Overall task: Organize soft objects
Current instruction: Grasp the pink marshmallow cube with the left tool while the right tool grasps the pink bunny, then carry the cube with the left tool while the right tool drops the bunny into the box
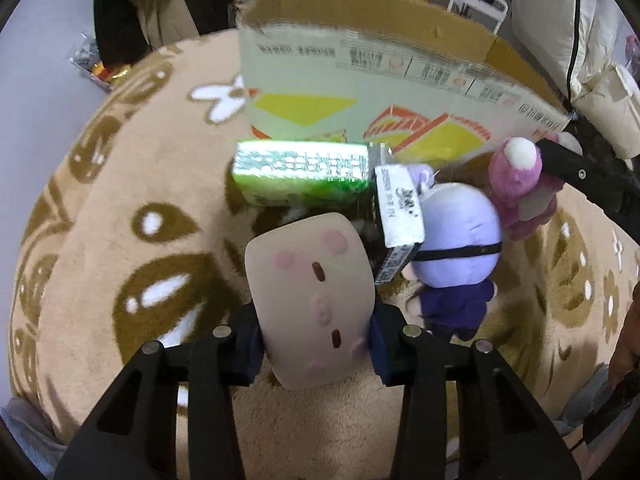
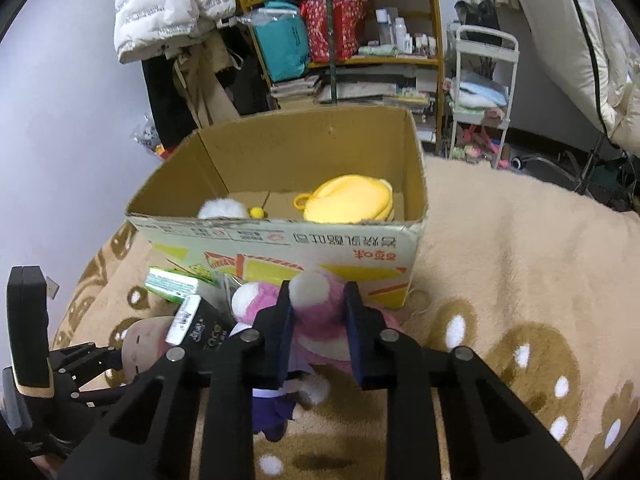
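Observation:
My left gripper point(image 1: 316, 344) is shut on a beige square plush with a face point(image 1: 310, 292), held over the blanket; it also shows in the right wrist view point(image 2: 140, 340). My right gripper point(image 2: 318, 312) is shut on a pink plush point(image 2: 316, 312), which shows in the left wrist view point(image 1: 520, 188) too. A purple doll point(image 1: 460, 248) lies between them. The open cardboard box point(image 2: 280, 240) stands just beyond, with a yellow plush point(image 2: 348, 200) and a white plush point(image 2: 222, 209) inside.
A green carton point(image 1: 300, 172) and a black-and-white carton point(image 1: 396, 216) lie by the box front on the tan patterned blanket point(image 1: 120, 240). Shelves point(image 2: 340, 32), a cart point(image 2: 480, 92) and hanging clothes stand behind the box.

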Demonstrator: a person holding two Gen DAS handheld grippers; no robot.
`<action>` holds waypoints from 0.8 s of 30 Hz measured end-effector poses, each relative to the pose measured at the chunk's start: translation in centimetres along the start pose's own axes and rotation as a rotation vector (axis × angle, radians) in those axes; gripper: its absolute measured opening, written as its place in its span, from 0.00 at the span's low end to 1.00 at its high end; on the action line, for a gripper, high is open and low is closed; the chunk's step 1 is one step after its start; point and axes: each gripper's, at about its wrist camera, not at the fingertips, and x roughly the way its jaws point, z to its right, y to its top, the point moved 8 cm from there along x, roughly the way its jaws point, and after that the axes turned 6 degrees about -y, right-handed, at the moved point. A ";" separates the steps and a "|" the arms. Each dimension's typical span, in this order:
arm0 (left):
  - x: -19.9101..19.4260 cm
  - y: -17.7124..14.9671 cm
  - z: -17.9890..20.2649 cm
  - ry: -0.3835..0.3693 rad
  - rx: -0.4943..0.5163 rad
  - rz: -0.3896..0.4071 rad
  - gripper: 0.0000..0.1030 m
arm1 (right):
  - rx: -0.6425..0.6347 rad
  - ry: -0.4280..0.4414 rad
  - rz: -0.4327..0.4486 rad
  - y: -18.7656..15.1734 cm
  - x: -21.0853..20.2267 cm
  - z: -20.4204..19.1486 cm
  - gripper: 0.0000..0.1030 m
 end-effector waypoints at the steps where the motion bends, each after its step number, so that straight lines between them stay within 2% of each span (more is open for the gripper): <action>1: -0.7 0.0 0.0 0.007 0.002 0.020 0.39 | 0.001 0.007 0.014 0.1 -0.6 -0.1 0.23; 8: -5.5 0.3 -0.1 0.046 0.002 0.179 0.39 | -0.005 0.019 0.096 0.7 -4.2 -0.5 0.22; 16: -12.0 1.8 -0.3 0.019 -0.005 0.399 0.39 | 0.000 0.059 0.267 2.4 -10.5 -0.9 0.22; 24: -17.3 4.4 0.3 0.057 0.055 0.536 0.39 | -0.019 0.084 0.410 4.6 -15.4 -1.9 0.22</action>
